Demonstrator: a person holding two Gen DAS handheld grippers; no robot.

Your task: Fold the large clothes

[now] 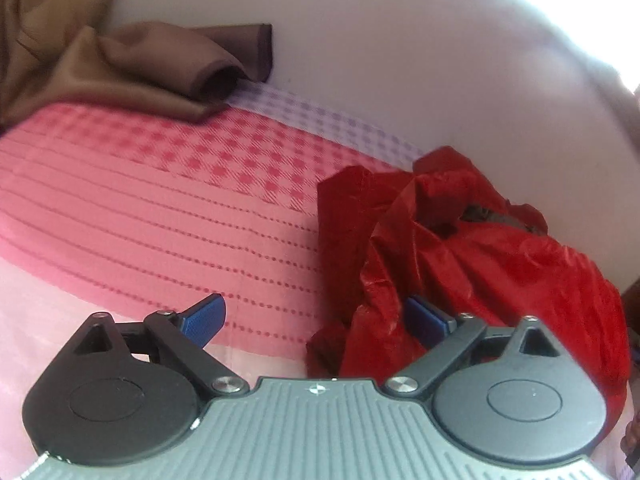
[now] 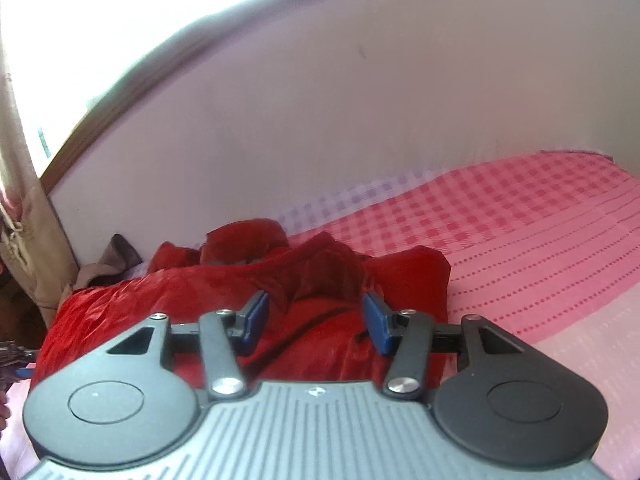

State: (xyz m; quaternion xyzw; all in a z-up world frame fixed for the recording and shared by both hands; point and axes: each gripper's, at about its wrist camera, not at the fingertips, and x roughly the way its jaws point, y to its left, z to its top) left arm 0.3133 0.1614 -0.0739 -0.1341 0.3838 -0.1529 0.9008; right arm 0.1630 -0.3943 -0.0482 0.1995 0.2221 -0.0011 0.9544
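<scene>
A shiny red garment (image 1: 480, 256) lies crumpled on the pink checked bedspread (image 1: 160, 208), at the right of the left wrist view. My left gripper (image 1: 316, 320) is open wide, its right pad (image 1: 424, 318) touching the garment's near fold, its left pad over bare bedspread. In the right wrist view the same red garment (image 2: 224, 304) spreads in front of me. My right gripper (image 2: 316, 322) is open, with a raised fold of the garment between and just beyond its blue pads (image 2: 376, 326). Neither gripper holds anything.
A brown cloth (image 1: 132, 76) lies bunched at the far left of the bed against the white wall (image 1: 400, 60). A window frame (image 2: 120, 100) and a pale curtain (image 2: 28, 220) stand at the left. The bedspread (image 2: 540, 240) stretches right.
</scene>
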